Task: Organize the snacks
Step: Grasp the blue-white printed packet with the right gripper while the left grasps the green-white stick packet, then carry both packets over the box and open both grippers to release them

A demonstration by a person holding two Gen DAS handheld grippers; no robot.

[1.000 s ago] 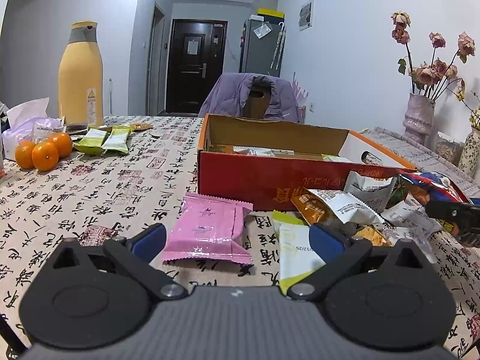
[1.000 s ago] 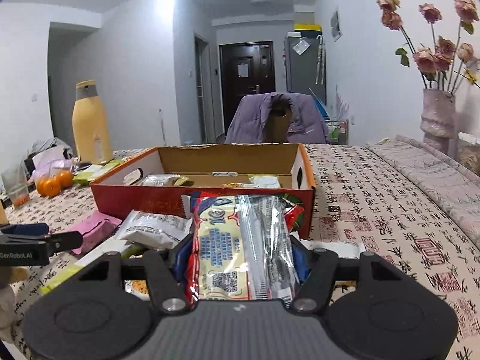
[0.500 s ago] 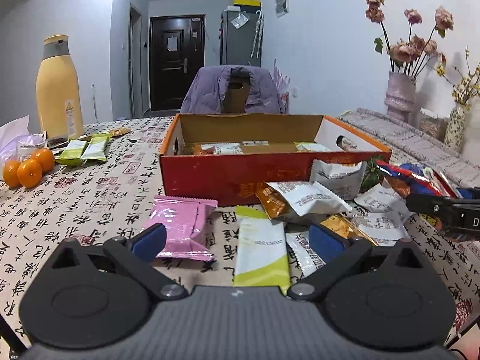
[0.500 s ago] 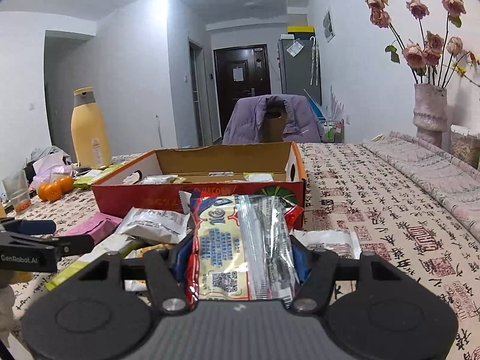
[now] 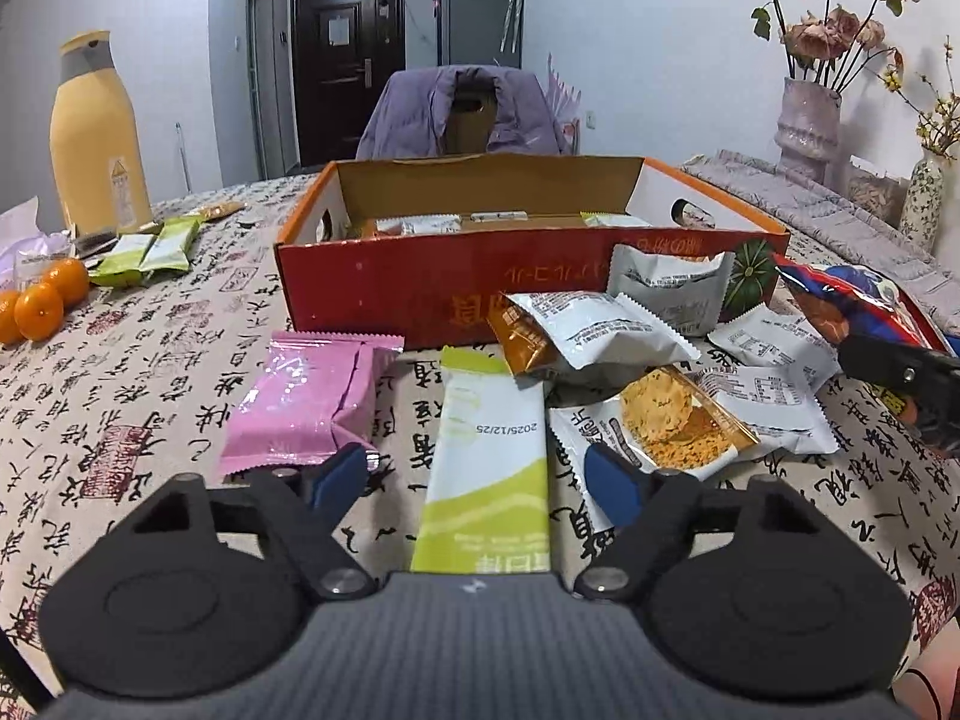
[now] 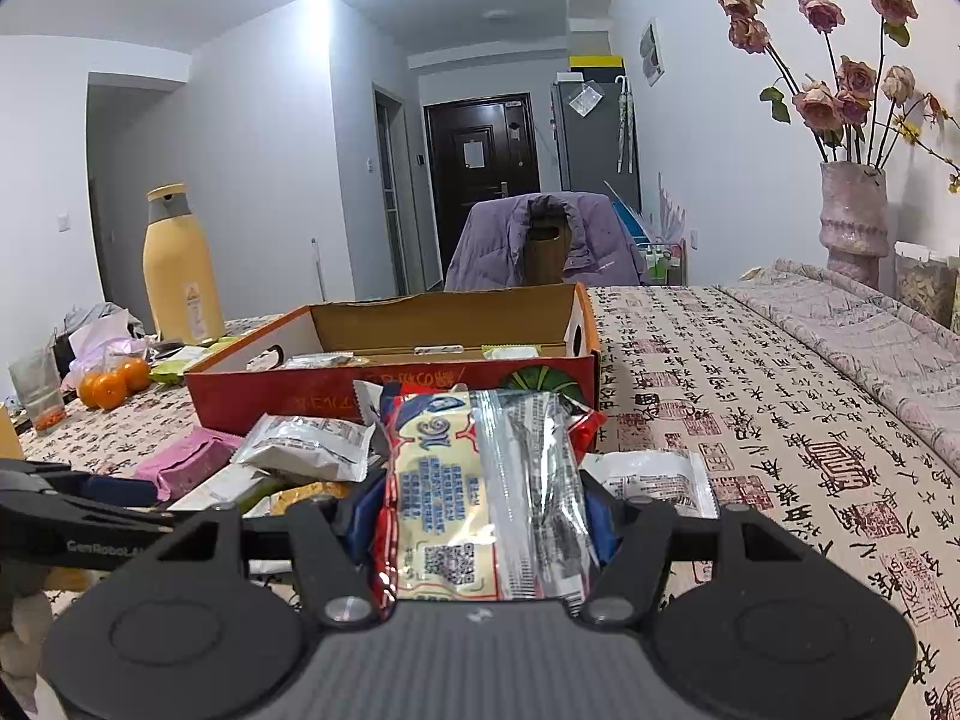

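Left wrist view: left gripper (image 5: 480,483) hovering low over the bench (image 5: 150,348), jaws closing around a white-and-green snack stick (image 5: 487,468) lying flat between them, blue pads (image 5: 612,486) not yet touching it. Lying just left of it, a pink packet (image 5: 303,399). Piling up to the right, white and orange snack packets (image 5: 594,330) against the front wall of the red cardboard box (image 5: 420,294), a few packets already lying inside. Sitting at the far left, oranges (image 5: 39,309), green sachets (image 5: 150,252) and a yellow bottle (image 5: 99,138).

Right wrist view: right gripper (image 6: 480,522) holding a red-and-yellow noodle bag (image 6: 480,480), jaws roughly half open and pressing on both sides of it, bag pointing toward the box (image 6: 390,384). Showing at the left edge, the other gripper (image 6: 72,510). Standing at the far right, a vase of dried roses (image 6: 852,222).
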